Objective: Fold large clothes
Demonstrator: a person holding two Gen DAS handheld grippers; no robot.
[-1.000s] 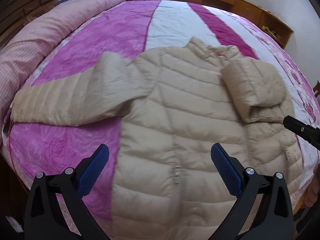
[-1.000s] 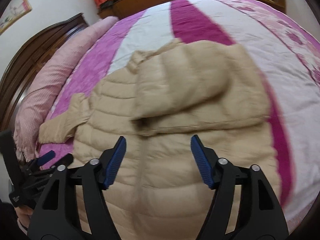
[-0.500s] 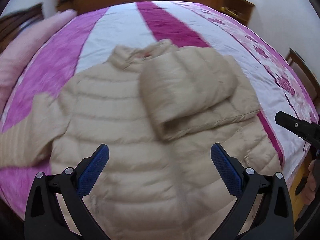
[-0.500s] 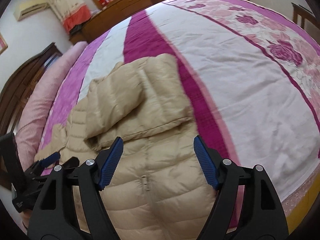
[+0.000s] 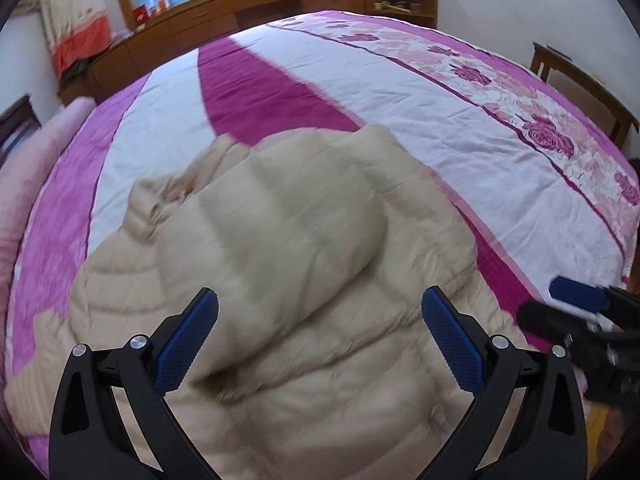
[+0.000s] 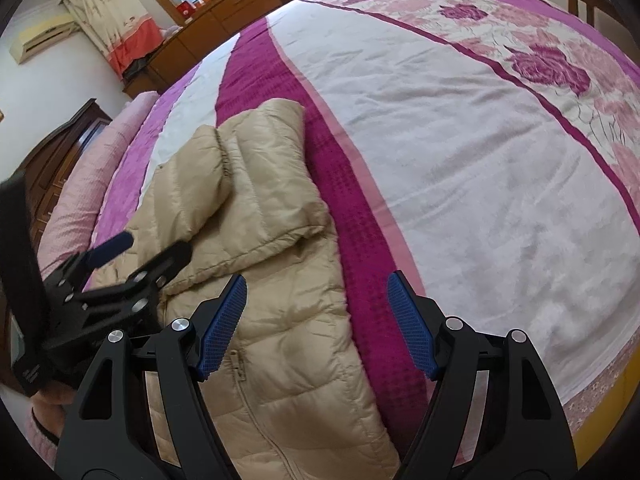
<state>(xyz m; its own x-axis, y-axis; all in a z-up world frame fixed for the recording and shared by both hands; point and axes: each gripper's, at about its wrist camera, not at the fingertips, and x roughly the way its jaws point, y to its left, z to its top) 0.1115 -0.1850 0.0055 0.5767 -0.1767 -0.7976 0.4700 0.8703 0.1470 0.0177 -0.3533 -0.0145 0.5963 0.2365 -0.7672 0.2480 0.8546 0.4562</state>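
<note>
Left wrist view: the left gripper (image 5: 319, 338) has its blue-padded fingers (image 5: 187, 342) spread wide, holding nothing, hovering above the beige puffer jacket (image 5: 280, 280). One sleeve (image 5: 288, 236) lies folded across the jacket's chest, collar (image 5: 160, 200) beyond it. The jacket rests on the bed (image 5: 400, 92), over the pink, white and magenta bedspread. In the right wrist view, the right gripper (image 6: 316, 324) is likewise wide and empty, poised over the jacket's edge, with the zipper (image 6: 240, 364) just below its left finger. A wooden cabinet (image 5: 260, 4) runs along the far wall.
</note>
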